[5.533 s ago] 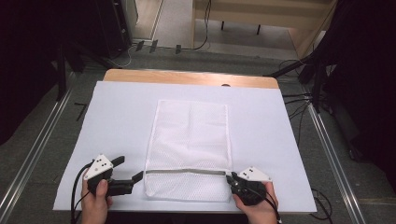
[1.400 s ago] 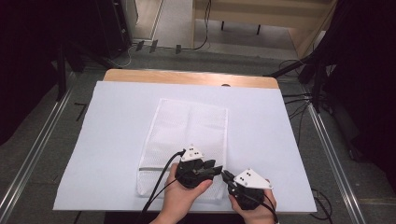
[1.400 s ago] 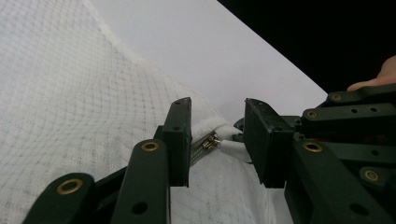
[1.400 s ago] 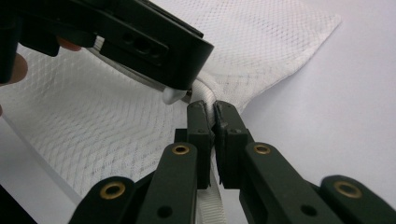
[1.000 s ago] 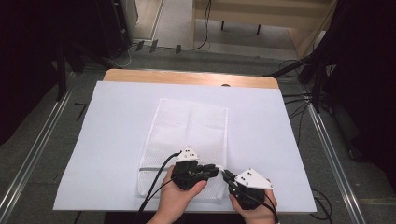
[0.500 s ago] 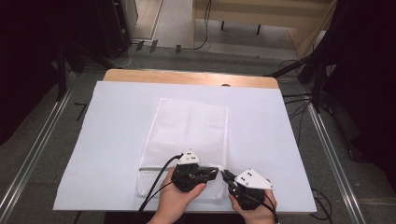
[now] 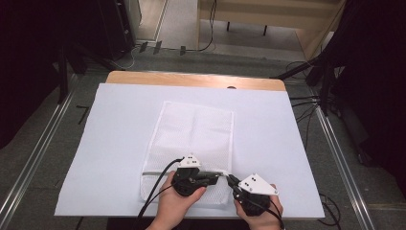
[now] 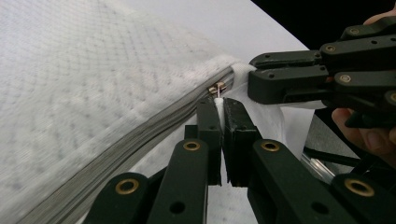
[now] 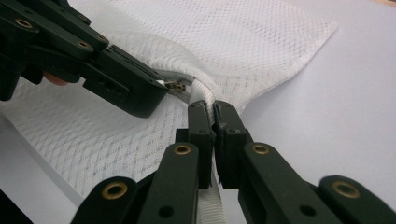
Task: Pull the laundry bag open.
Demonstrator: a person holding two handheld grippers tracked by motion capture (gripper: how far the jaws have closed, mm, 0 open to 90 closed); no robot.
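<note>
High view: the mesh bag lies mid-worktop, reaching its near edge, both grippers at the bag's near right corner.

Left gripper view: the left gripper is clamped on the zipper pull; a jerk could slip it free.

Right gripper view: the right gripper pinches the bag's edge tape; weak hold would let fabric bunch.

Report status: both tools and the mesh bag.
Left tool shut on zipper pull. Right tool shut on mesh laundry bag corner by zipper end. Bag flat on white sheet. Nothing in the way.
</note>
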